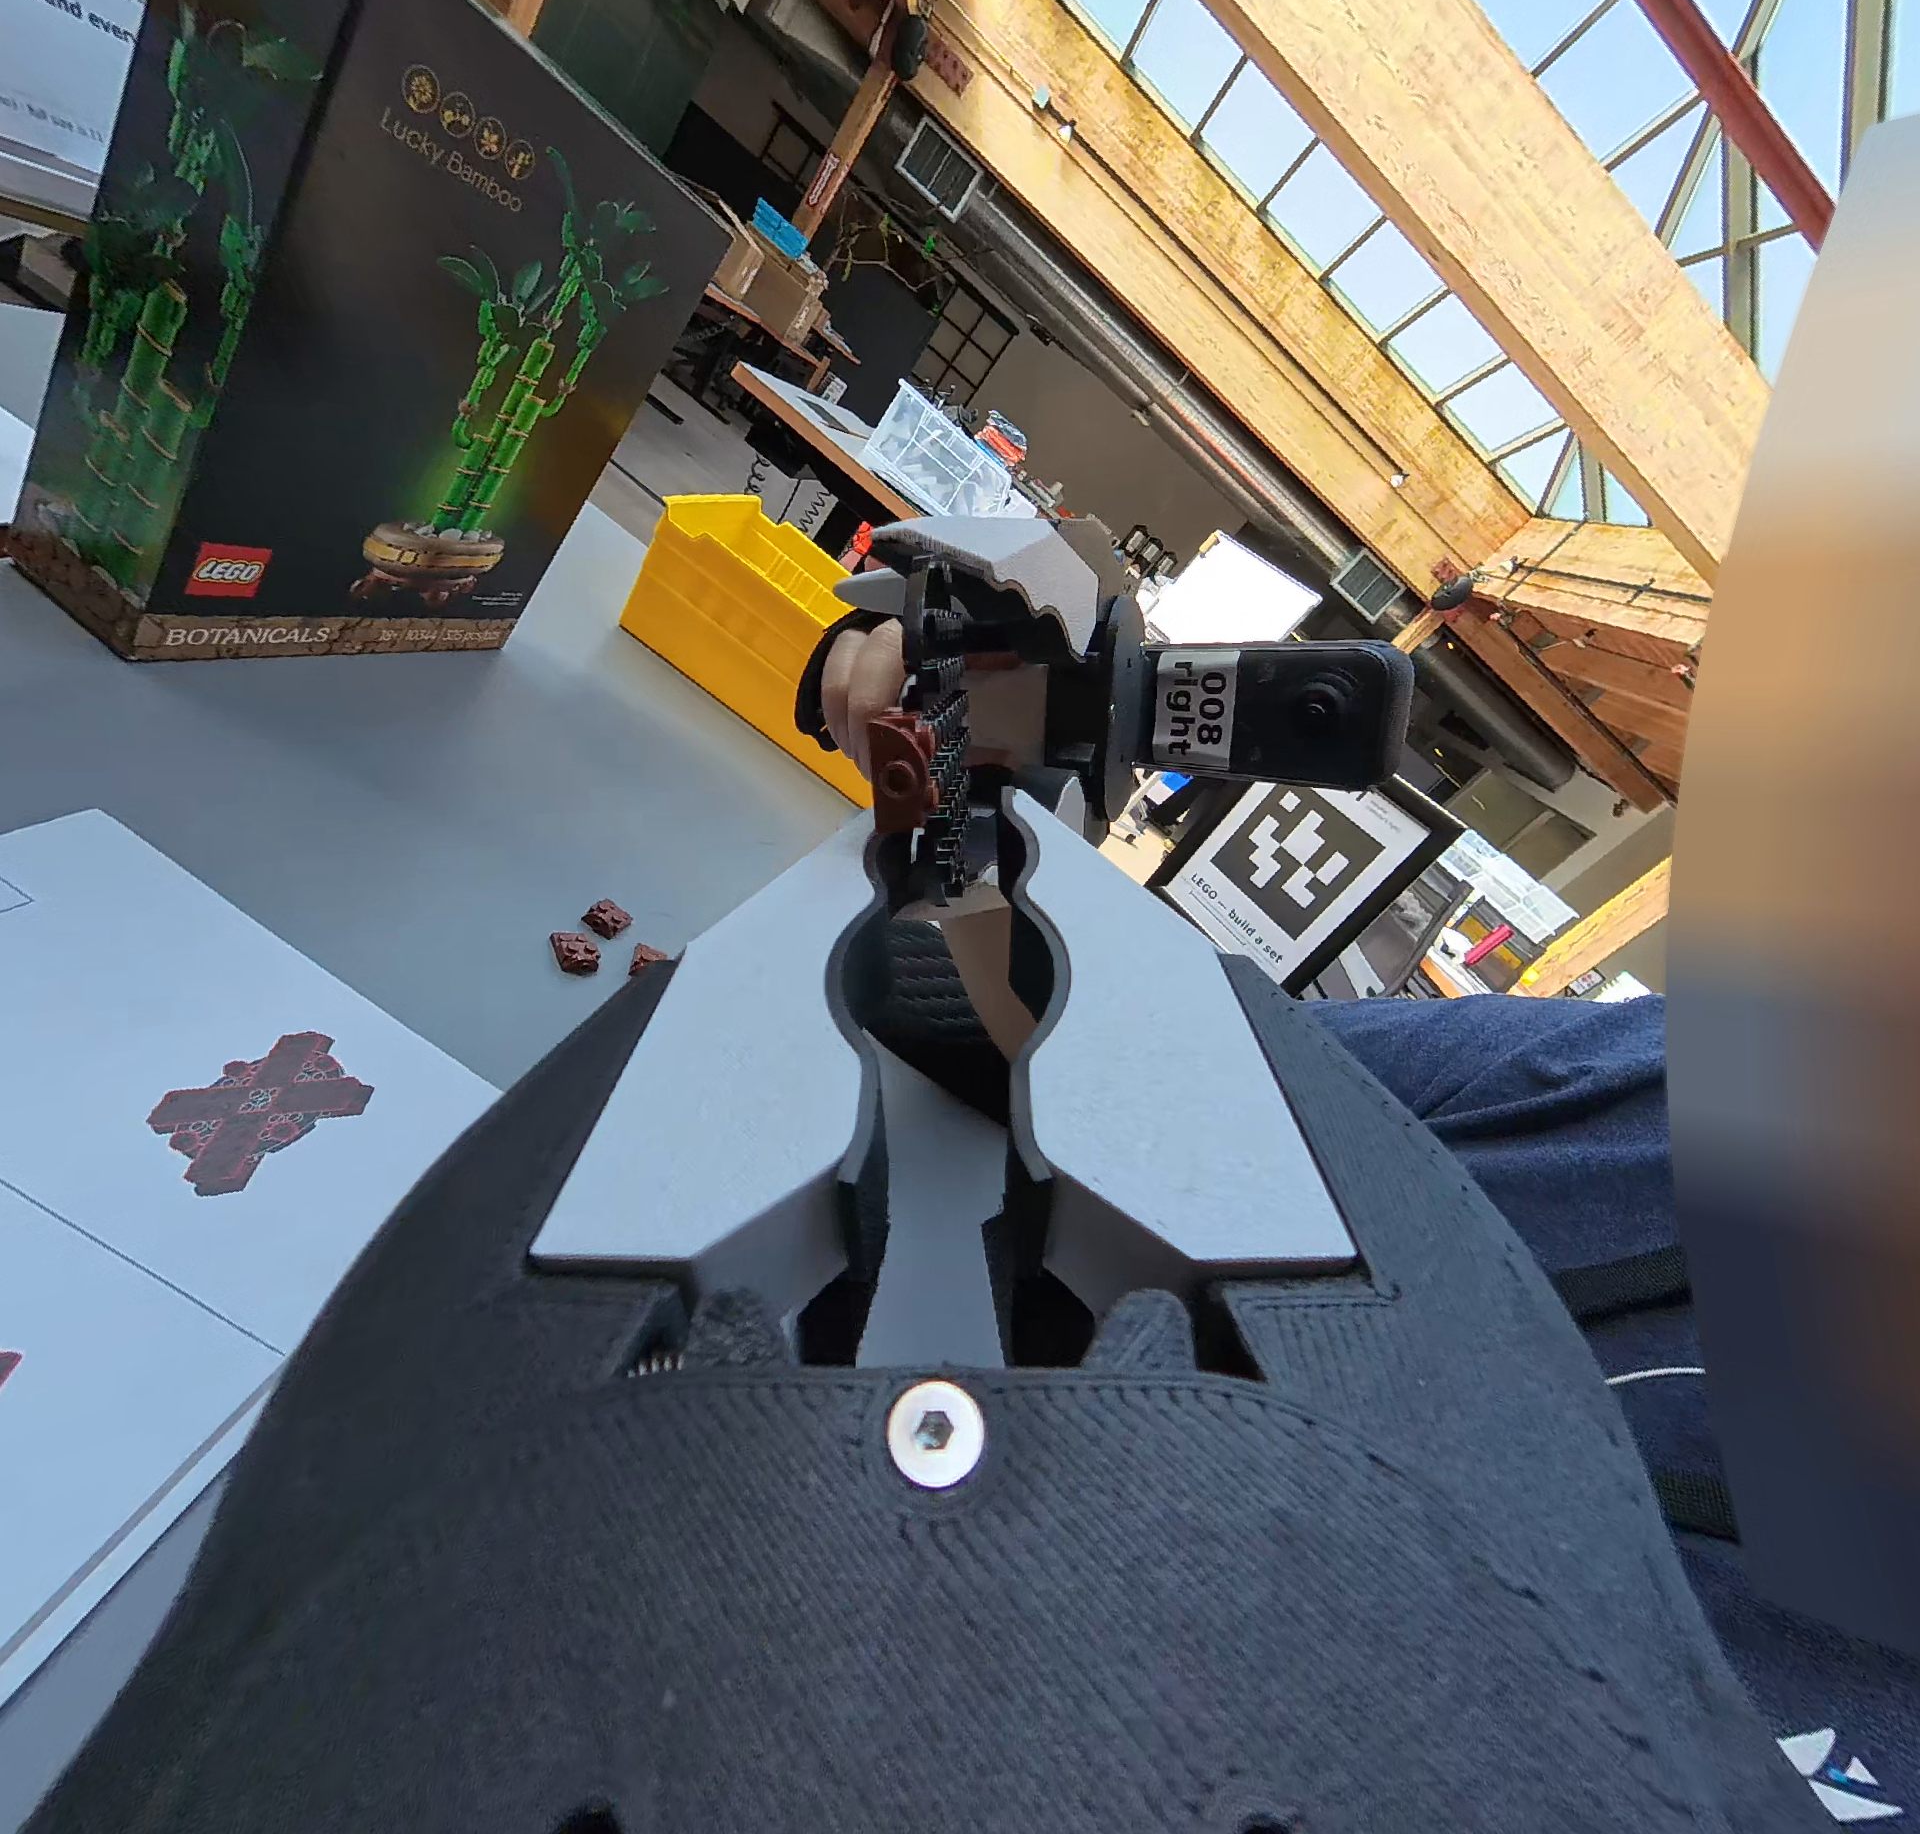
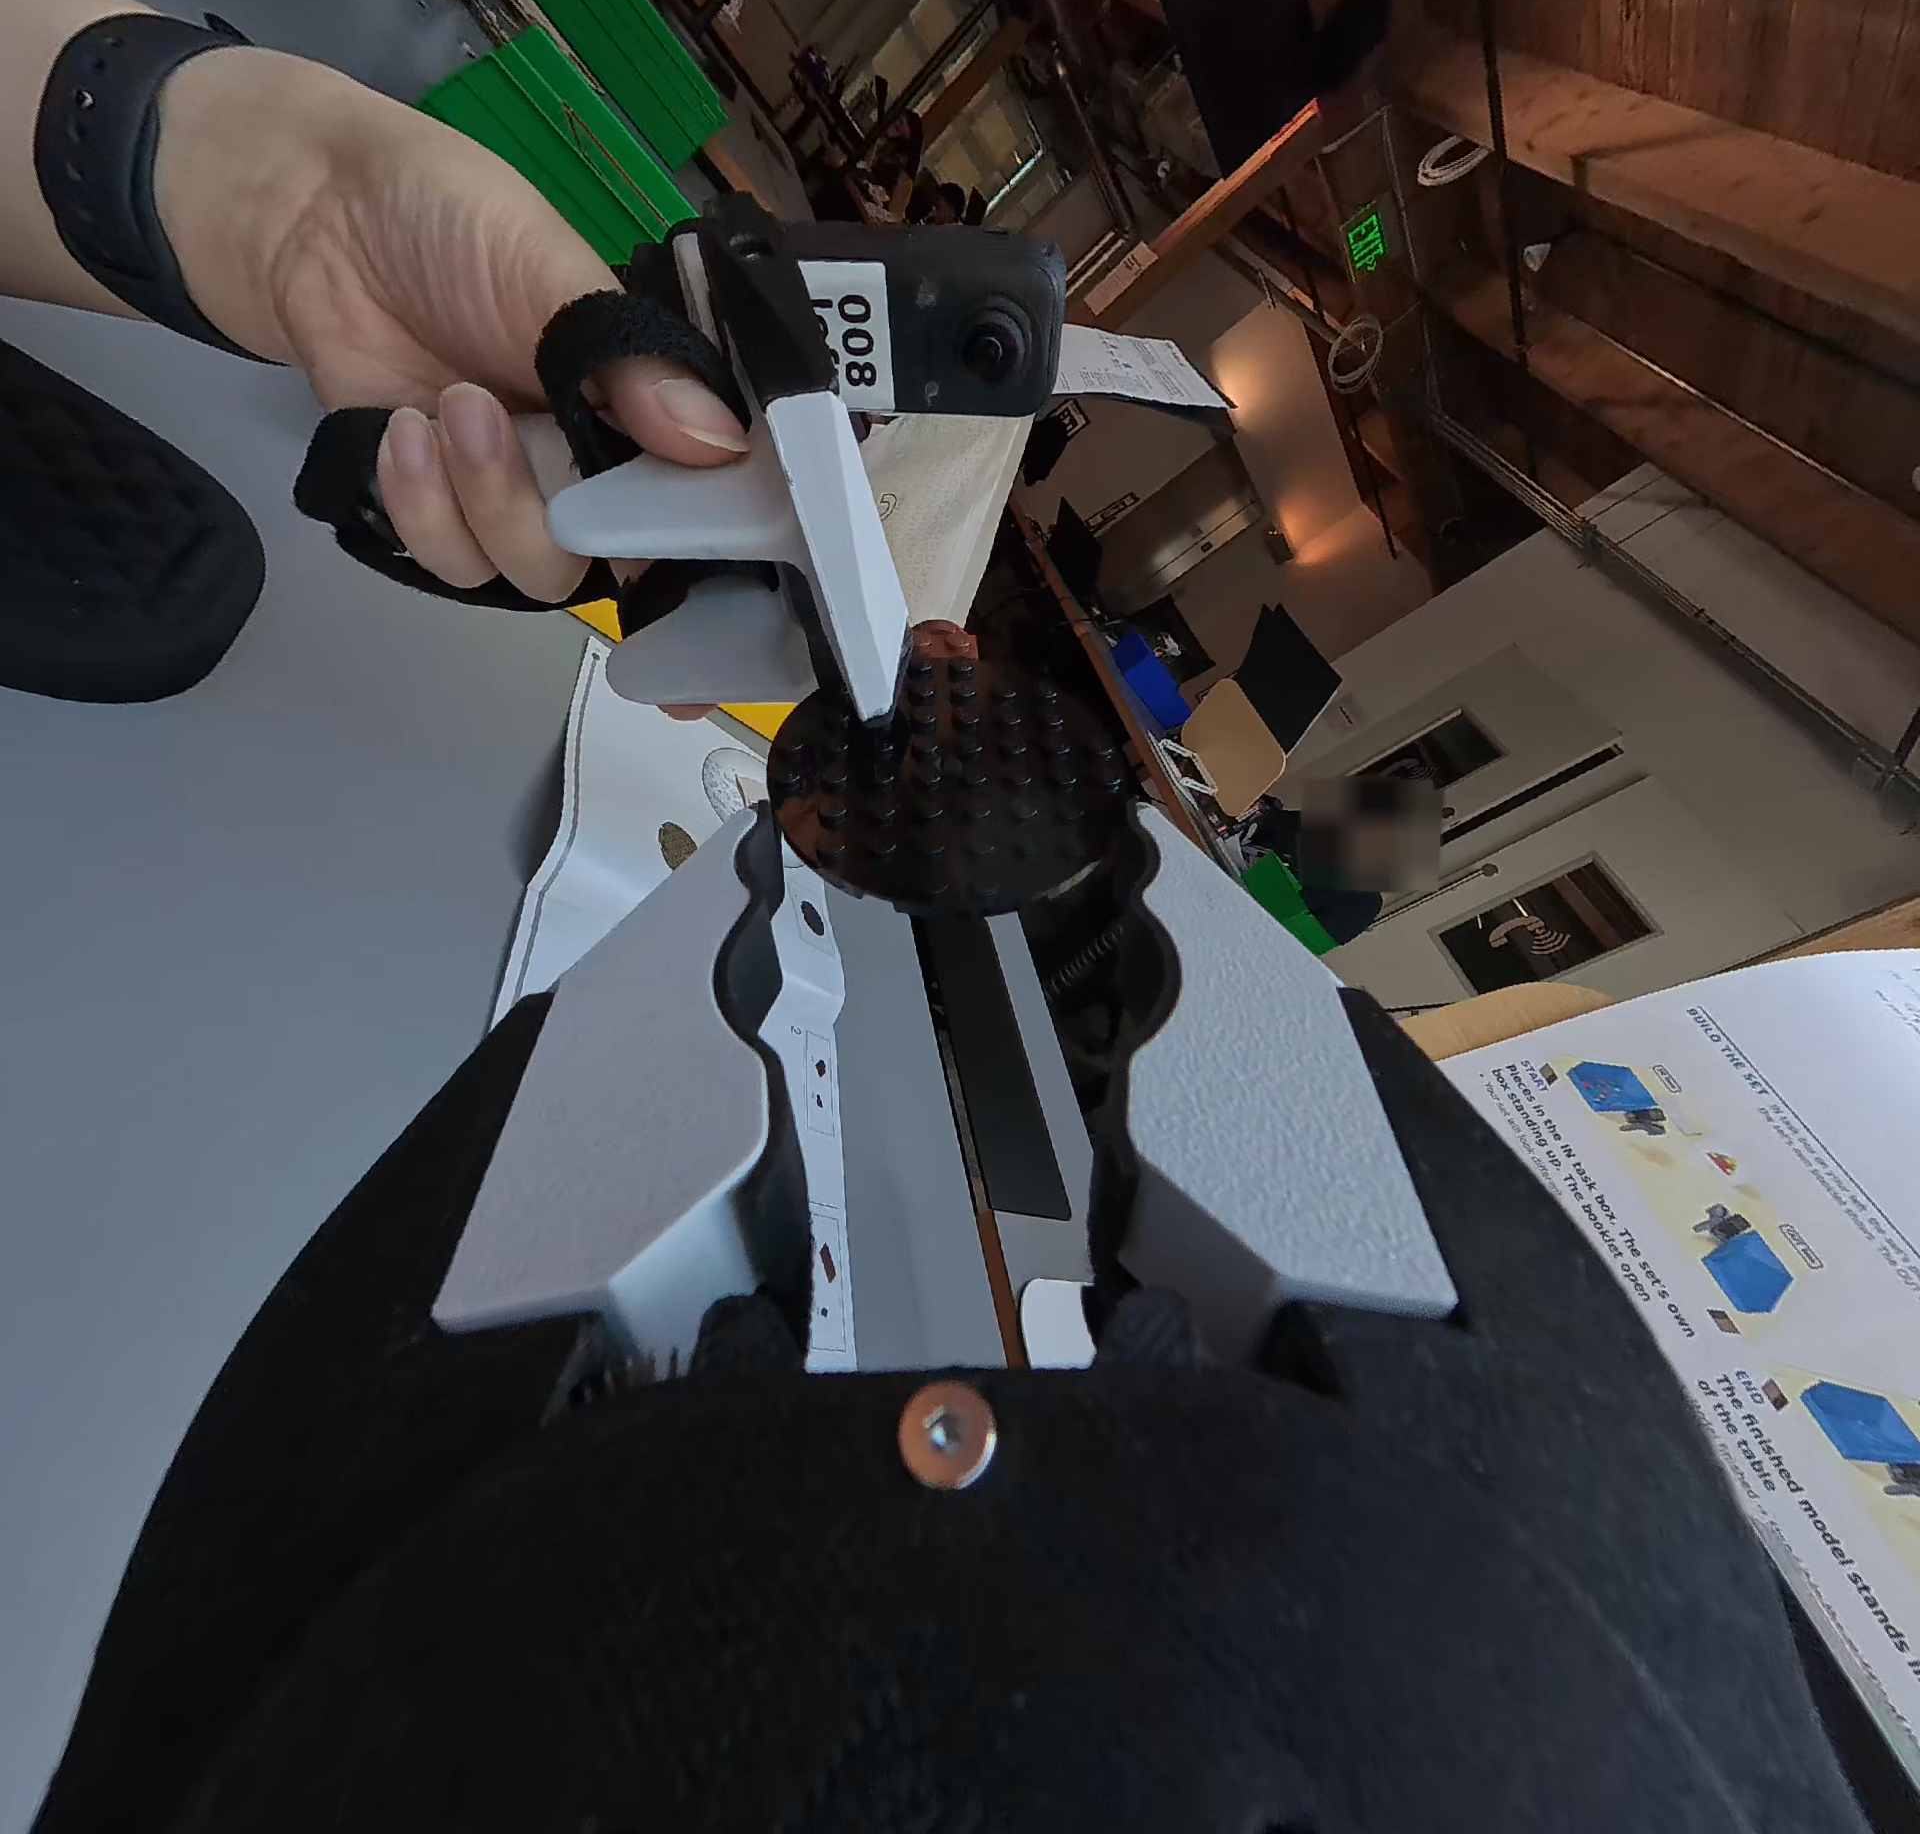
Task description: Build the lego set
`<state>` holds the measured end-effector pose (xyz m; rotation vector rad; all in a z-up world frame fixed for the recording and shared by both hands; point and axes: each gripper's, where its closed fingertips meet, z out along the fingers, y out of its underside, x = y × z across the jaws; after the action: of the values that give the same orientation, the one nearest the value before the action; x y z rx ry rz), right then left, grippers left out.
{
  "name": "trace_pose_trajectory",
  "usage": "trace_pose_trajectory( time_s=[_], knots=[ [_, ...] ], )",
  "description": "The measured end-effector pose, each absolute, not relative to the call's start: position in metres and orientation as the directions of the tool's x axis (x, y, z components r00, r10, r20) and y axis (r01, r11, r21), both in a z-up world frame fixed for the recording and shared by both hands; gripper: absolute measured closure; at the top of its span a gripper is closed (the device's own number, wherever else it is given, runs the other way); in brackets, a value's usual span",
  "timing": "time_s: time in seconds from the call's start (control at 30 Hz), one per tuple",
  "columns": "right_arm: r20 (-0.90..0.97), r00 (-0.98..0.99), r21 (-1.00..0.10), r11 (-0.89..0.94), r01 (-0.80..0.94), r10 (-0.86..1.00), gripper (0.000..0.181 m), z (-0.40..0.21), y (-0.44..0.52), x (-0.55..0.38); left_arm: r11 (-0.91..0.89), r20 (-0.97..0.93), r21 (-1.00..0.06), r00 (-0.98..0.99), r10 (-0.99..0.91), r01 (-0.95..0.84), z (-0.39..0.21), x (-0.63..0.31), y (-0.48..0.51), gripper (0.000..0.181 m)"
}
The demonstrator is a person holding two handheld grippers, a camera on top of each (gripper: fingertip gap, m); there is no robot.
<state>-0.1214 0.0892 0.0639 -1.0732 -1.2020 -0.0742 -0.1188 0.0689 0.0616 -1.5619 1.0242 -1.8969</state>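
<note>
A black round studded plate (image 2: 966, 797) is held in the air between both grippers. My right gripper (image 2: 945, 849) is shut on it, one finger on each side of its rim. My left gripper (image 1: 940, 839) is shut on the plate's edge (image 1: 940, 745), which shows edge-on there. In the right wrist view the left gripper (image 2: 881, 709) comes down from above onto the studs, with a hand around it. A reddish-brown brick (image 1: 899, 756) sits on the plate's far face and peeks over the rim (image 2: 940, 638). The right gripper (image 1: 935, 662) also shows in the left wrist view.
The set's dark box (image 1: 312, 330) stands at the back left of the grey table, with a yellow bin (image 1: 727, 600) beside it. Three loose brown pieces (image 1: 597, 937) lie near a printed instruction sheet (image 1: 260, 1109). Another sheet (image 2: 1714, 1213) lies to the right. A framed marker sign (image 1: 1299, 849) stands behind. Both grippers' tips are close together, under 4 cm apart.
</note>
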Motion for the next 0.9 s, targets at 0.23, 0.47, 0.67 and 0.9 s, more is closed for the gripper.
trace_pose_trajectory(
  time_s=[0.23, 0.47, 0.67, 0.9],
  knots=[
    [0.731, 0.436, -0.681, 0.535, 0.499, 0.524, 0.118, 0.065, 0.087, -0.121, -0.650, 0.642, -0.755, -0.296, -0.707, -0.086, 0.063, -0.118, 0.069, 0.177],
    [0.598, 0.488, -0.792, 0.371, 0.485, 0.636, 0.134, 0.060, 0.086, -0.070, -0.635, 0.616, -0.772, -0.216, -0.758, 0.024, 0.066, -0.126, 0.094, 0.179],
    [0.209, 0.596, -0.757, -0.257, 0.600, 0.775, 0.161, -0.080, 0.065, 0.029, -0.605, 0.588, -0.795, -0.188, -0.787, 0.044, 0.073, -0.133, 0.105, 0.179],
    [-0.019, 0.832, -0.732, -0.575, 0.366, 0.554, 0.165, -0.121, 0.045, 0.037, -0.588, 0.575, -0.808, -0.172, -0.800, 0.034, 0.073, -0.132, 0.106, 0.179]
  ],
)
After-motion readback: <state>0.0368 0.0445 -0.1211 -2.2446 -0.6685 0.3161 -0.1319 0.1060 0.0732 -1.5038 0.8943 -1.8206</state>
